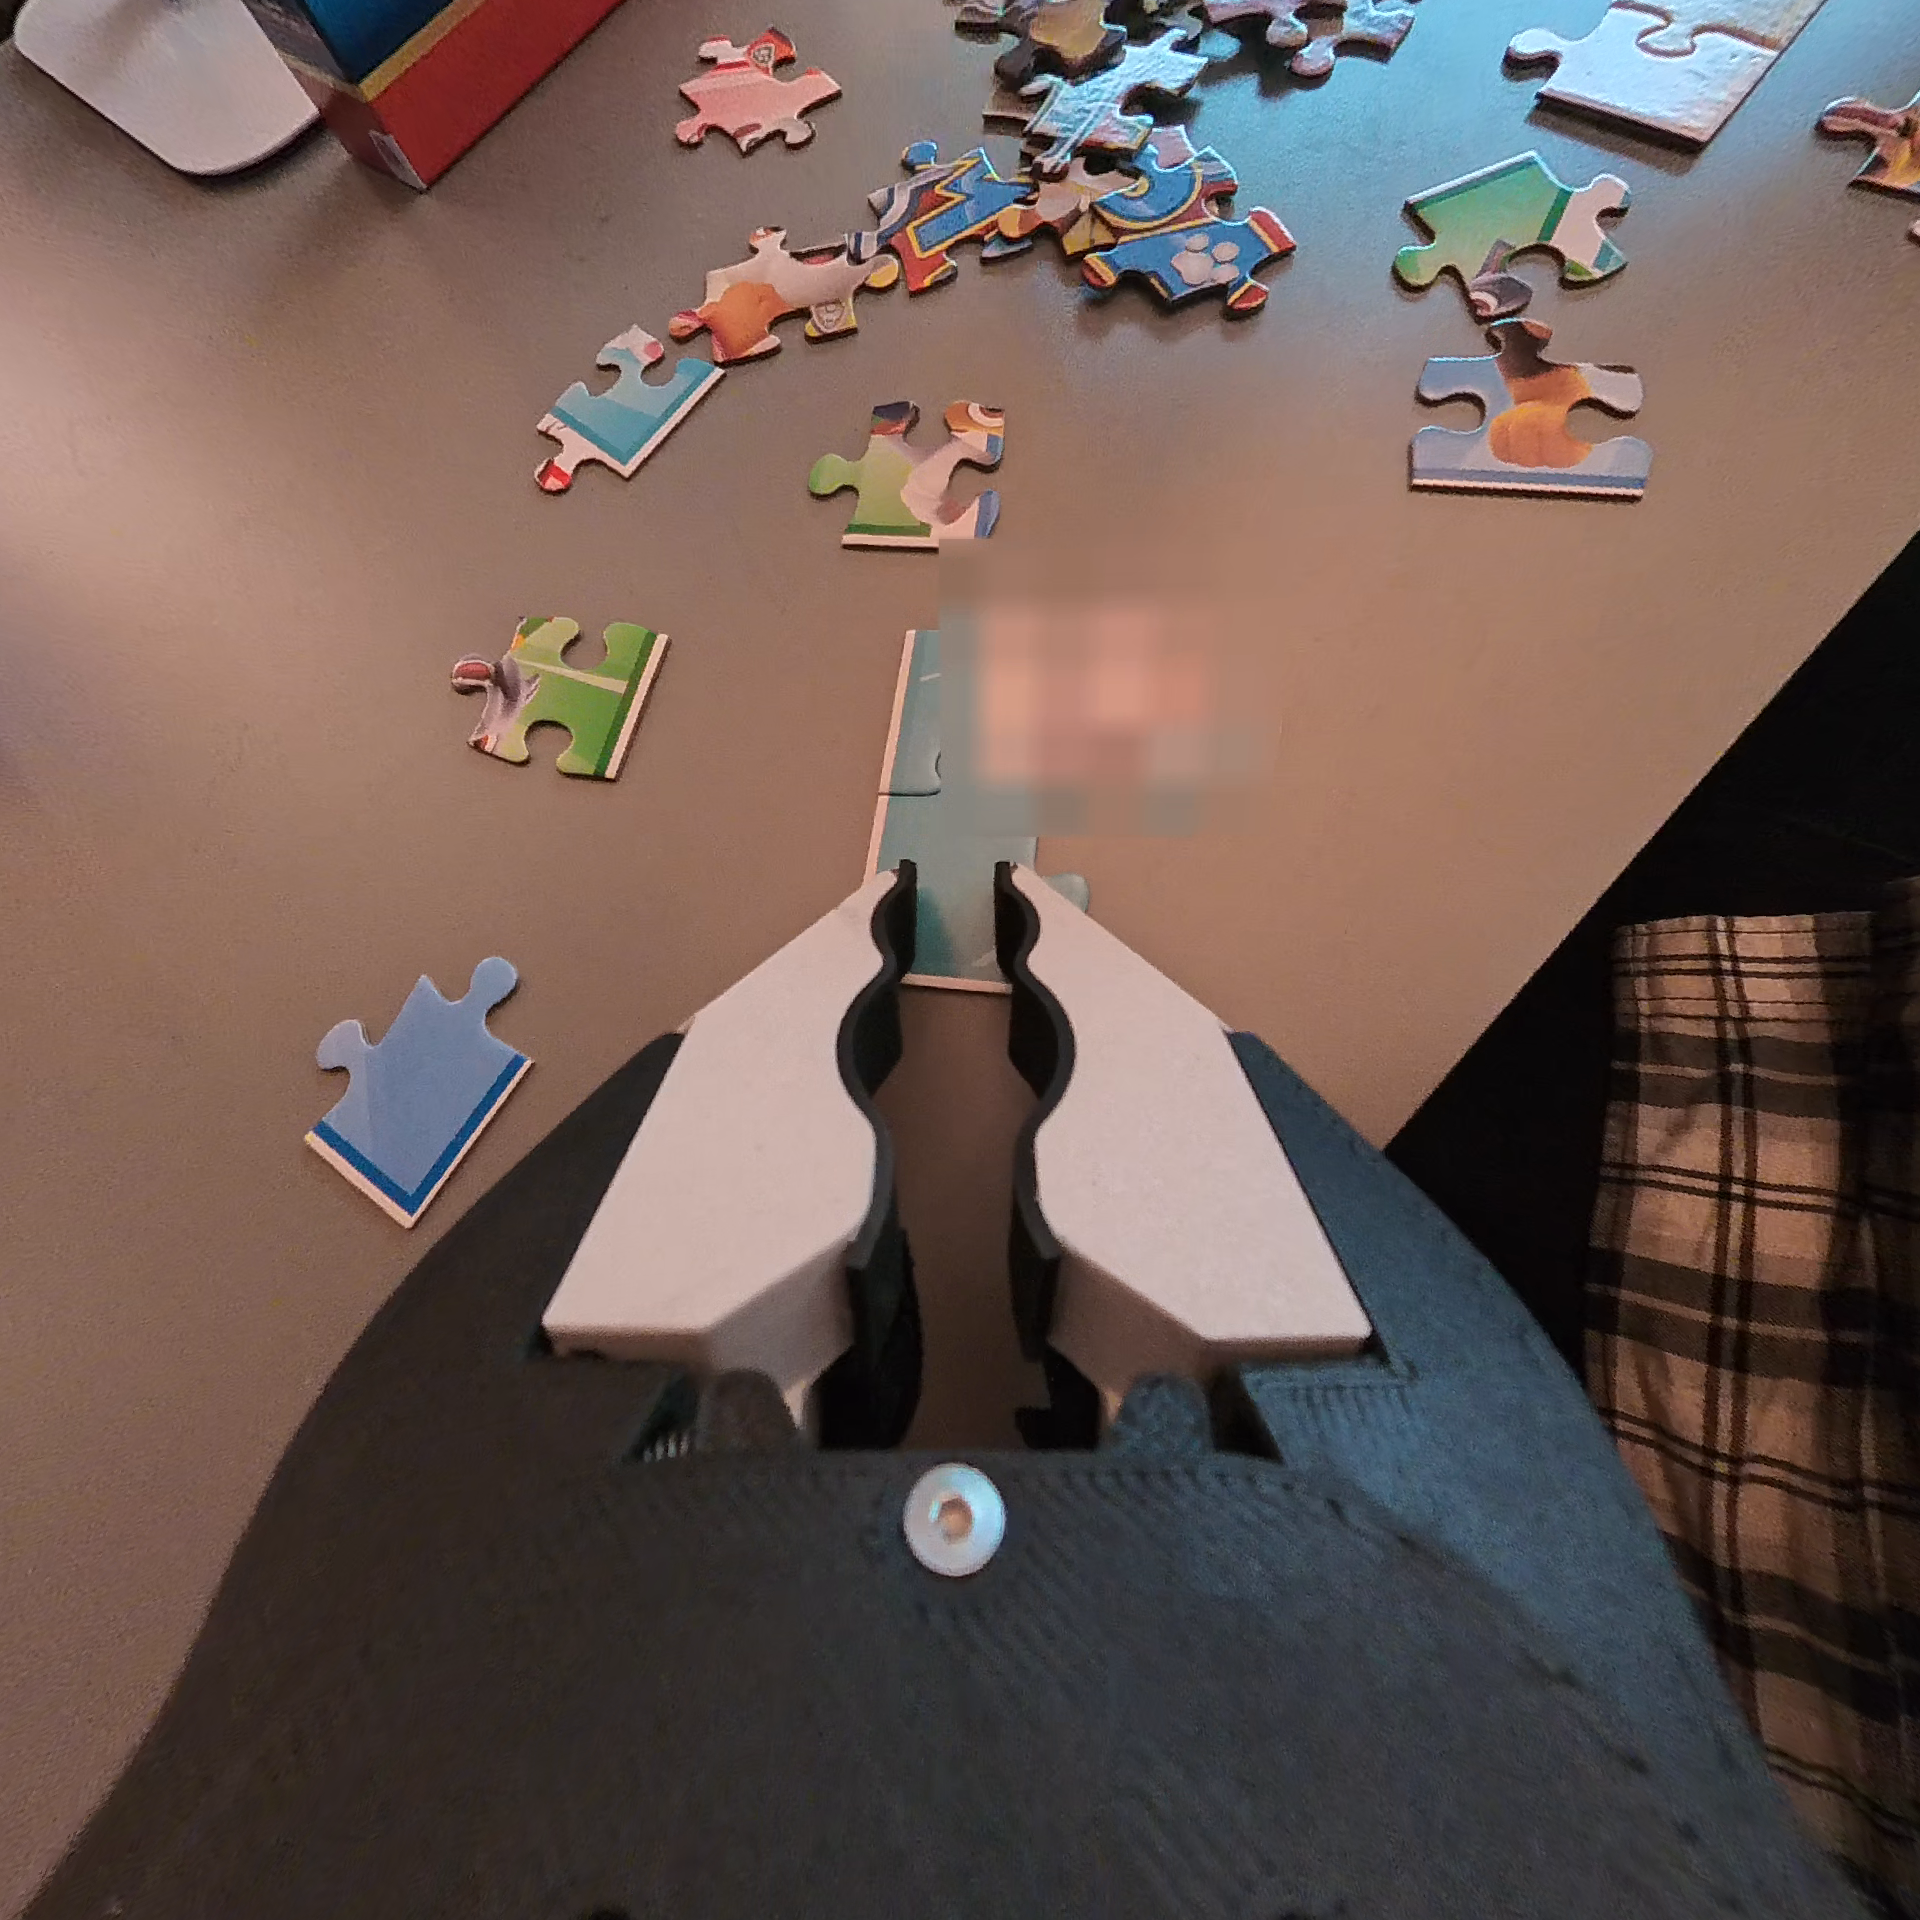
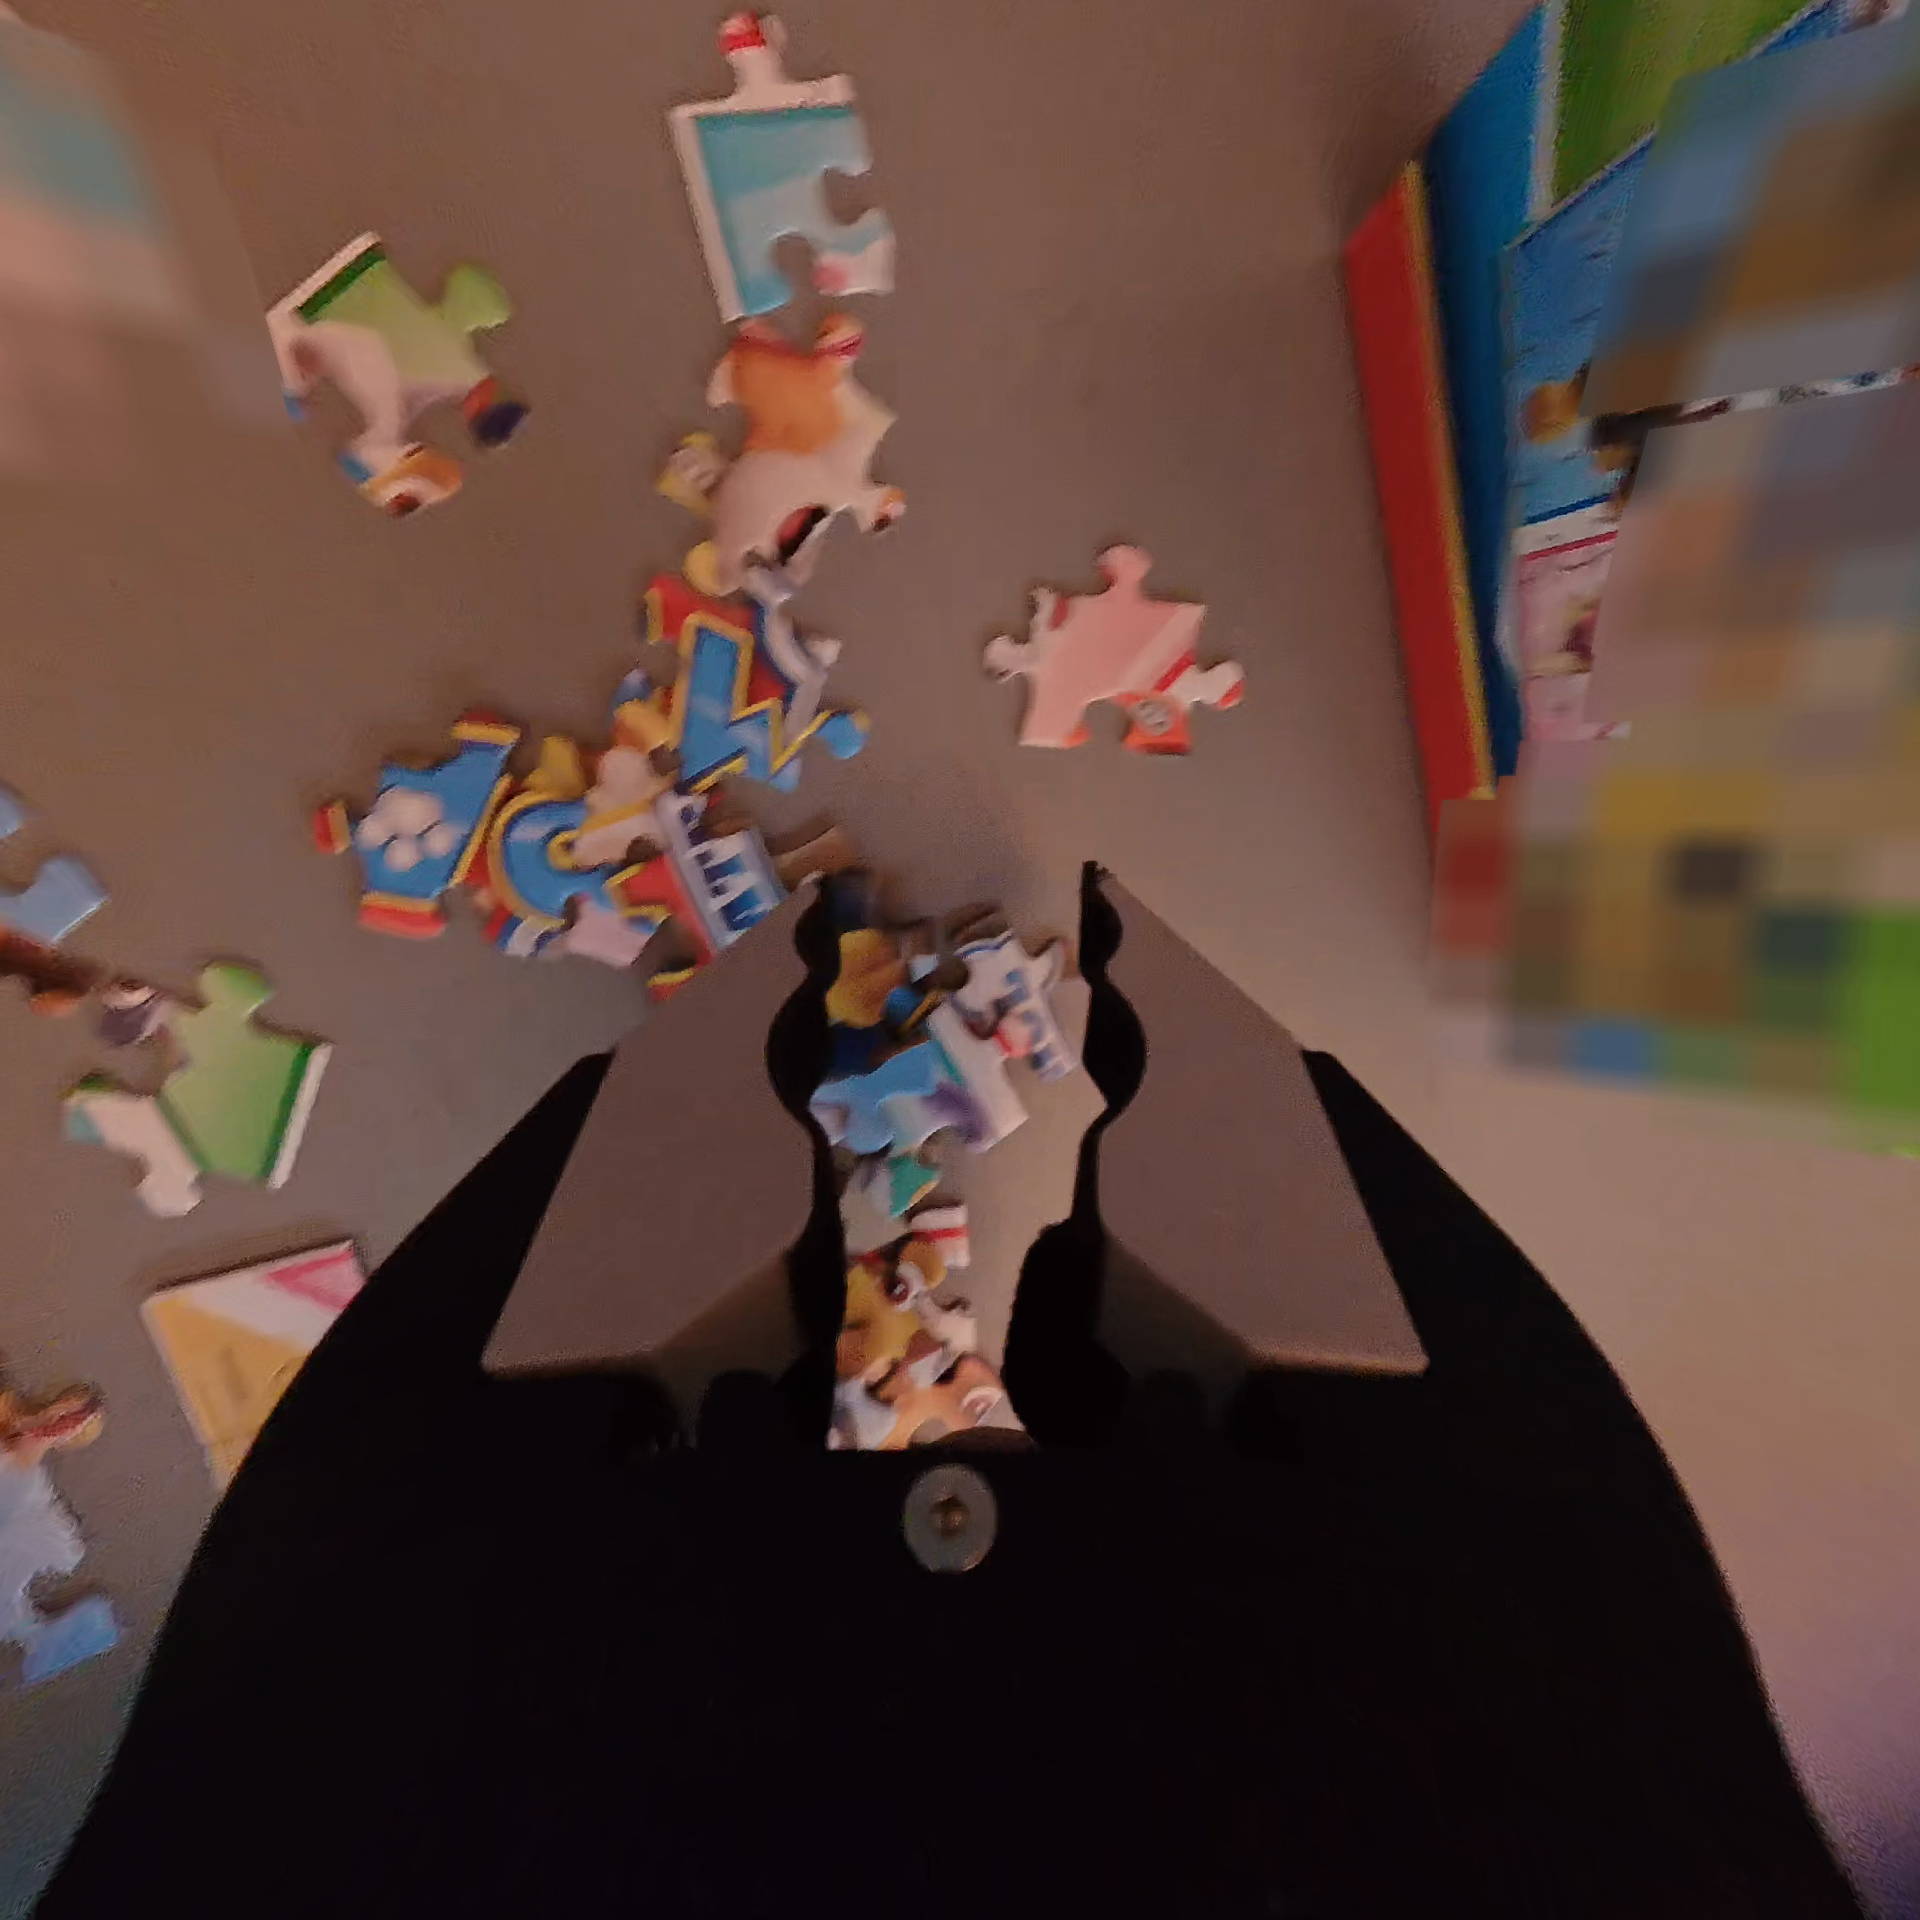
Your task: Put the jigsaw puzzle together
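Grey-brown table (image 1: 208,582); plaid cloth (image 1: 1756,1247) beyond its edge; white object (image 1: 177,83) far left.

Colourful puzzle pieces (image 1: 906,473) scattered flat

We see grey-brown table (image 1: 1195,499), edge cutting diagonal at right. Loose jigsaw pieces (image 1: 914,478) lie scattered flat on it, heap of pieces (image 1: 1101,197) farther back. Blue corner piece (image 1: 416,1091) sits alone near left. Joined teal strip (image 1: 914,748) rests centre. Red-sided puzzle box (image 1: 436,83) stands top left.
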A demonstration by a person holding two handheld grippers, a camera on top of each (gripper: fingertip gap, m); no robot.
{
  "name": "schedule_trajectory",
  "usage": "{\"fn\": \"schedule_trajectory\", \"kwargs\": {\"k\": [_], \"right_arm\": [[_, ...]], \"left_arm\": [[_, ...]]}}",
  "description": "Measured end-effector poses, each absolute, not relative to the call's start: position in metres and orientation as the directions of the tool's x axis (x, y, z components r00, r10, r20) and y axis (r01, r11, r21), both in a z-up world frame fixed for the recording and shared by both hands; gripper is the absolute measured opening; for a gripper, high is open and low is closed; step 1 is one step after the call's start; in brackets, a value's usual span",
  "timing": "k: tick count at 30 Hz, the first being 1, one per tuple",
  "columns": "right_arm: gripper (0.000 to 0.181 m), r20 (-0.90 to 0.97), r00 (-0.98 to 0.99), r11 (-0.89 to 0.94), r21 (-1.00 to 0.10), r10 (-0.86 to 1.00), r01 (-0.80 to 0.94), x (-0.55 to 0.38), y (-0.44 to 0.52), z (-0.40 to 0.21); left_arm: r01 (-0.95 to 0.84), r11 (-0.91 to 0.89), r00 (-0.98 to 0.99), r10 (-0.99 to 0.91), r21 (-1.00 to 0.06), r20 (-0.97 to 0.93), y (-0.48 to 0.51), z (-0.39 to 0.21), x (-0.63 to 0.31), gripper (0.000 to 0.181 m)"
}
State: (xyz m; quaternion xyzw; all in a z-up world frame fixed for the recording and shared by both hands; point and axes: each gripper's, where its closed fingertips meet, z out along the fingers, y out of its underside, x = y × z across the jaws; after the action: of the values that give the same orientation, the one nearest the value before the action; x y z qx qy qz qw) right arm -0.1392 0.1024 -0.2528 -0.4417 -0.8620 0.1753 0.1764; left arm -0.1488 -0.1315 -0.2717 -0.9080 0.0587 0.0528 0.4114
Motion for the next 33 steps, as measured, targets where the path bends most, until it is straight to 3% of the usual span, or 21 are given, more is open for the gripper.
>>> {"fn": "schedule_trajectory", "kwargs": {"k": [2,6,9,12,17,24,27,29,33], "right_arm": [[0.058,0.146,-0.517,0.515,-0.491,0.844,0.702,-0.158,0.106,-0.255],[0.055,0.082,-0.473,0.449,-0.489,0.877,0.748,-0.182,0.113,-0.272],[0.031,0.026,-0.465,0.414,-0.5,0.885,0.76,-0.186,0.11,-0.274],[0.023,0.037,-0.492,0.443,-0.496,0.87,0.747,-0.181,0.107,-0.274],[0.054,0.106,-0.532,0.509,-0.489,0.84,0.708,-0.155,0.106,-0.259],[0.062,-0.002,-0.593,0.548,-0.378,0.805,0.746,-0.085,0.107,-0.27],[0.053,0.001,-0.575,0.522,-0.421,0.818,0.742,-0.088,0.107,-0.273],[0.032,0.021,-0.566,0.52,-0.425,0.824,0.741,-0.09,0.111,-0.272],[0.031,0.034,-0.574,0.525,-0.451,0.818,0.721,-0.094,0.108,-0.272]], "left_arm": [[-0.148,-0.654,0.988,-0.061,-0.742,-0.143,-0.131,-0.272,-0.149,0.014],[-0.143,-0.653,0.989,-0.057,-0.743,-0.14,-0.131,-0.272,-0.149,0.015],[-0.145,-0.652,0.988,-0.058,-0.744,-0.142,-0.131,-0.272,-0.149,0.015],[-0.144,-0.651,0.989,-0.063,-0.745,-0.136,-0.131,-0.272,-0.149,0.014],[-0.146,-0.65,0.989,-0.07,-0.746,-0.132,-0.131,-0.272,-0.148,0.014],[-0.149,-0.648,0.988,-0.072,-0.747,-0.135,-0.131,-0.272,-0.147,0.014],[-0.147,-0.649,0.988,-0.07,-0.747,-0.134,-0.131,-0.272,-0.147,0.014],[-0.148,-0.649,0.988,-0.066,-0.746,-0.138,-0.131,-0.272,-0.147,0.014],[-0.152,-0.648,0.987,-0.064,-0.747,-0.145,-0.131,-0.271,-0.147,0.014]]}}
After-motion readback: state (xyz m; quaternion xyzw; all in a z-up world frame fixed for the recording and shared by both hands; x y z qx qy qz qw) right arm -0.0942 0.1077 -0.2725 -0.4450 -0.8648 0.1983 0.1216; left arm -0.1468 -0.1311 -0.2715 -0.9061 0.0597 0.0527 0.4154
